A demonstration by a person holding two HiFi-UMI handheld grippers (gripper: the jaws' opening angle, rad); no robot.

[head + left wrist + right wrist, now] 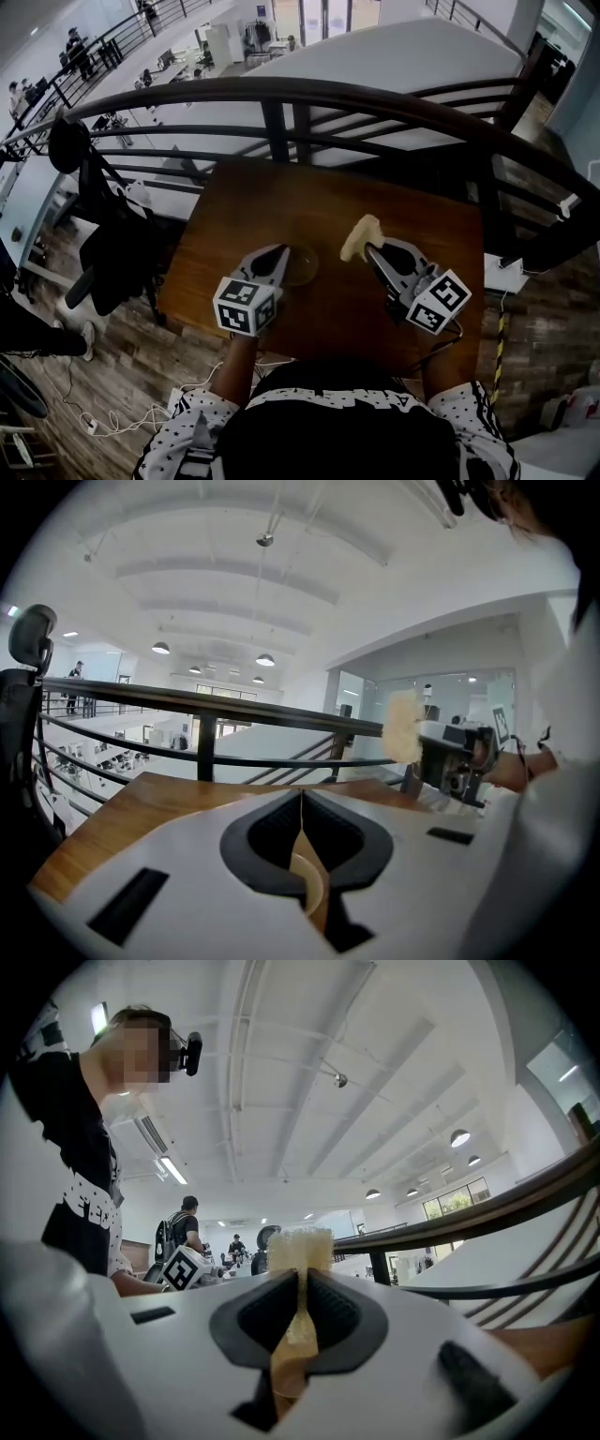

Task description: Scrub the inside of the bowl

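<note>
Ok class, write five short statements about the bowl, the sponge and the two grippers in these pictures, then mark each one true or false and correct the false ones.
1. The right gripper is shut on a sponge. True.
2. The left gripper is open and empty. False: it is shut on the rim of the bowl.
3. The sponge is inside the bowl. False: it is held apart from the bowl, to its right in the head view.
4. The table is wooden. True.
5. A dark railing runs beyond the table. True.
</note>
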